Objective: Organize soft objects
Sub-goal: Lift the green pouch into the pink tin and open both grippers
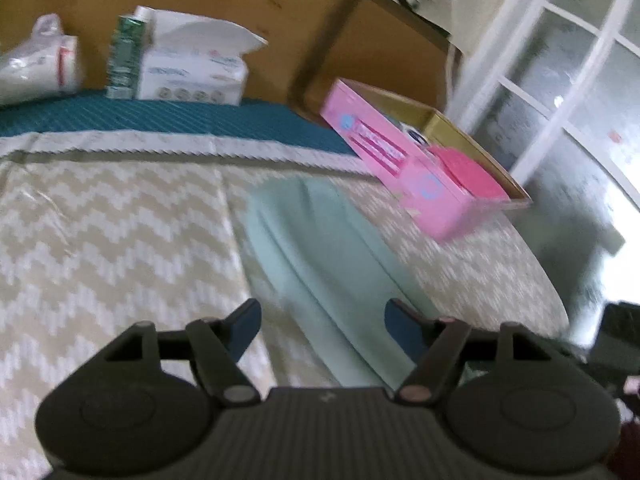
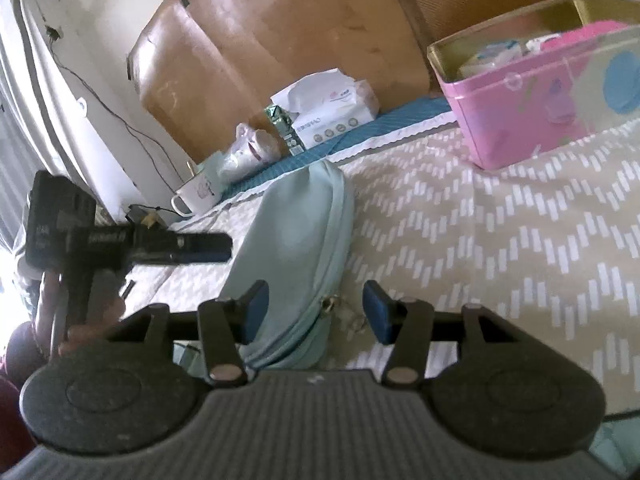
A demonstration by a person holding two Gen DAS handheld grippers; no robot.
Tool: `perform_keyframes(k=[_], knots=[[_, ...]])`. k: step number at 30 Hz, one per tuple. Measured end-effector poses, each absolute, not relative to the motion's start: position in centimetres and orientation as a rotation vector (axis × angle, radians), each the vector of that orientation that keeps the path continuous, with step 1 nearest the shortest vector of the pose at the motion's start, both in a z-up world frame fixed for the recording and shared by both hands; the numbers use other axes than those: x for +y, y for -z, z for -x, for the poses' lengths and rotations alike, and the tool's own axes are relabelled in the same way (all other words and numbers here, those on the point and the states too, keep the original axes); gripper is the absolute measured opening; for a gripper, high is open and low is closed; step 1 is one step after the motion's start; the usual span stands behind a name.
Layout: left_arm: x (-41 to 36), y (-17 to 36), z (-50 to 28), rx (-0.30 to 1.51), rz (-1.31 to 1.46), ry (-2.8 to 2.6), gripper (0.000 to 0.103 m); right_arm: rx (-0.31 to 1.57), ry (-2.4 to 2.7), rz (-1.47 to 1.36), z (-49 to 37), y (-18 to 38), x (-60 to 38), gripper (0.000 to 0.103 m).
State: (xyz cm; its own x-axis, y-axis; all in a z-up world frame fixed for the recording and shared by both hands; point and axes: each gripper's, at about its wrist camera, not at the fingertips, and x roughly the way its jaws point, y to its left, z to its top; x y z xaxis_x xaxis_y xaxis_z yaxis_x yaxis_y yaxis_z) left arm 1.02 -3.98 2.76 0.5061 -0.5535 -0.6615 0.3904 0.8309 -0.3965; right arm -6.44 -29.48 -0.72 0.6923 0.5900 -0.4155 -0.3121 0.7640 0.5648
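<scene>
A pale green soft zip pouch (image 1: 320, 248) lies on the zigzag-patterned cloth of the table (image 1: 112, 232). My left gripper (image 1: 323, 322) is open, its jaws either side of the pouch's near end, just above it. In the right wrist view the same pouch (image 2: 296, 236) lies lengthwise with its zip pull near me. My right gripper (image 2: 316, 308) is open over the pouch's near end. The left gripper (image 2: 200, 246) shows from the side at the pouch's left edge. A pink box (image 1: 404, 160) holds a pink soft item (image 1: 468, 170).
A tissue pack (image 1: 192, 68), a green carton (image 1: 124, 56) and a white bagged bundle (image 1: 40, 60) stand along the teal strip at the back. A white mug (image 2: 196, 196) sits at the table's left corner. The pink box (image 2: 540, 100) is at the right. Brown cardboard stands behind.
</scene>
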Motion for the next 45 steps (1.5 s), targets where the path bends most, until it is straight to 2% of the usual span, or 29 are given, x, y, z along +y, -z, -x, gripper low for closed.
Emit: perform_keyframes(k=[2, 5, 8, 10, 13, 19, 23, 32, 36, 38, 41, 45], knots=[[-5.0, -2.3, -0.7, 0.890, 0.204, 0.598, 0.071, 0.636, -0.537, -0.476, 6.3, 1.0, -29.2, 0.056], [-6.0, -1.3, -0.2, 0.921, 0.188, 0.601, 0.058, 0.644, -0.560, -0.453, 6.4, 1.4, -28.2, 0.054], [-6.5, -0.9, 0.7, 0.882, 0.157, 0.577, 0.049, 0.640, -0.572, -0.440, 6.7, 1.5, -27.0, 0.048], [-6.5, -1.3, 0.9, 0.858, 0.147, 0.556, 0.046, 0.627, -0.570, -0.421, 6.7, 1.4, -26.2, 0.039], [-7.0, -3.5, 0.7, 0.777, 0.121, 0.549, 0.046, 0.568, -0.593, -0.436, 6.7, 0.9, -26.0, 0.038], [-11.5, -10.5, -1.5, 0.525, -0.017, 0.624, 0.046, 0.308, -0.475, -0.369, 5.2, -4.0, -28.9, 0.033], [-16.8, -12.5, -6.4, 0.486, -0.037, 0.689, 0.046, 0.216, -0.321, -0.346, 2.5, -6.2, -33.1, 0.032], [-29.3, -9.5, -17.0, 0.580, -0.109, 0.705, 0.048, 0.277, -0.069, -0.402, -5.3, -4.3, -40.5, 0.033], [-32.8, -7.0, -20.3, 0.649, -0.178, 0.613, 0.051, 0.342, 0.088, -0.355, -9.1, -3.1, -41.2, 0.039], [-33.7, -6.5, -20.5, 0.662, -0.204, 0.563, 0.051, 0.325, 0.106, -0.387, -8.8, -3.0, -41.8, 0.041], [-33.3, -6.5, -19.3, 0.628, -0.229, 0.553, 0.056, 0.250, 0.108, -0.411, -6.1, -3.5, -41.7, 0.049], [-31.4, -7.1, -16.4, 0.584, -0.261, 0.533, 0.065, 0.187, 0.130, -0.406, -2.0, -3.8, -40.0, 0.049]])
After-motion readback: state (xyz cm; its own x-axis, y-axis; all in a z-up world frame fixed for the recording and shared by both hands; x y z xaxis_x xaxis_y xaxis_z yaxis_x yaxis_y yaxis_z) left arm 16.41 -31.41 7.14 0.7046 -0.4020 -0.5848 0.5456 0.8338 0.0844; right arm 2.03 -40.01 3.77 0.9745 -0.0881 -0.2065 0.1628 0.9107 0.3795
